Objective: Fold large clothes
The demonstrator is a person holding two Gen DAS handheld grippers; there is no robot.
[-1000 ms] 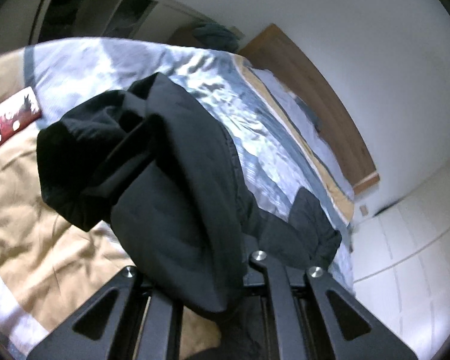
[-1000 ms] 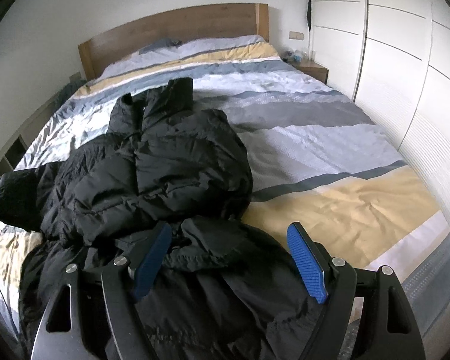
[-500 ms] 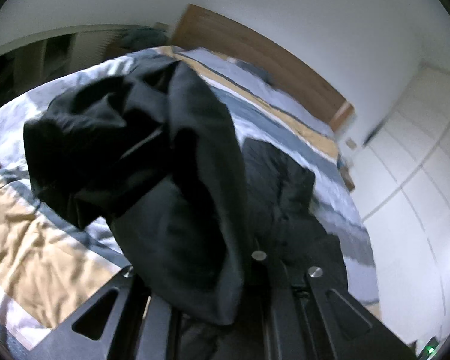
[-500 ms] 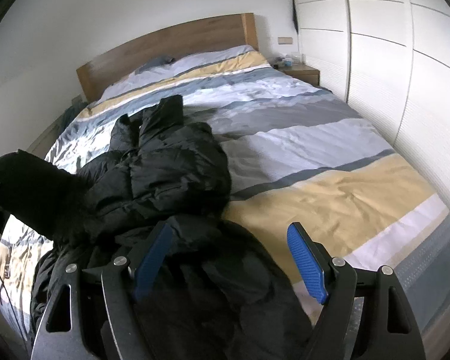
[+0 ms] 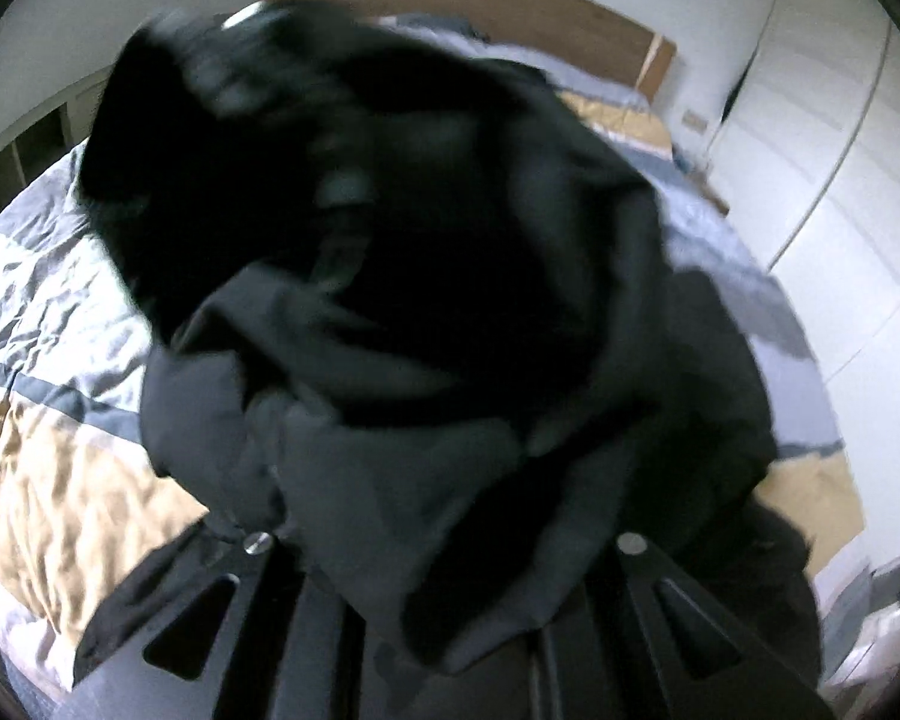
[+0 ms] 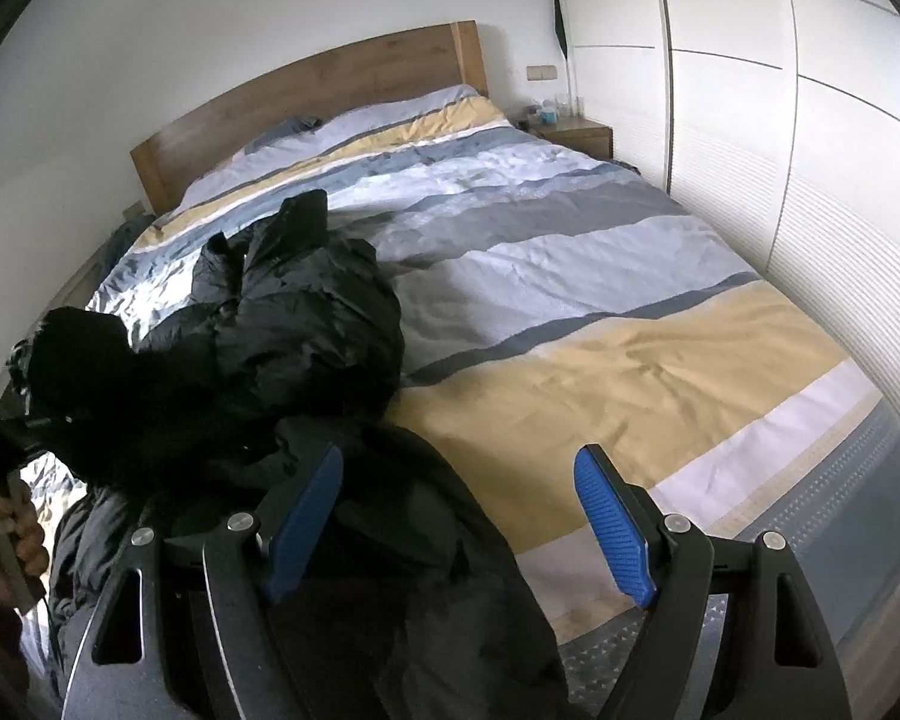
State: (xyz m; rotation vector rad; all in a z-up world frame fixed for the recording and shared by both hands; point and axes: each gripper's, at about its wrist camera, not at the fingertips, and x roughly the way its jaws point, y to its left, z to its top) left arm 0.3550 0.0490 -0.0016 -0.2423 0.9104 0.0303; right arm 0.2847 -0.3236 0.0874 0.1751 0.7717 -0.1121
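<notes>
A black jacket (image 6: 306,324) lies crumpled on the left half of the bed (image 6: 600,324), spread from the middle stripes down to the foot edge. The striped cover is grey, white and yellow.

Right gripper (image 6: 459,525): jaws wide apart, nothing between the blue pads (image 6: 612,528). It hovers at the foot of the bed. The near hem of the jacket lies directly beneath it, and the left pad overlaps dark cloth; contact cannot be told from this angle.

Left gripper (image 5: 444,588): a thick fold of the jacket (image 5: 402,300) rises straight out from between its fingers and fills most of the left wrist view. The frame is motion-blurred and the cloth hides the fingertips, so the fingers appear clamped on the fabric, but this is not certain. The lifted part hangs above the left side of the bed. In the right wrist view it shows as a dark bunch at the far left, raised off the cover, with the person's left hand (image 6: 18,534) just below it.

Headboard (image 6: 306,96) at the far end; white wardrobe (image 6: 750,120) along the right side.
</notes>
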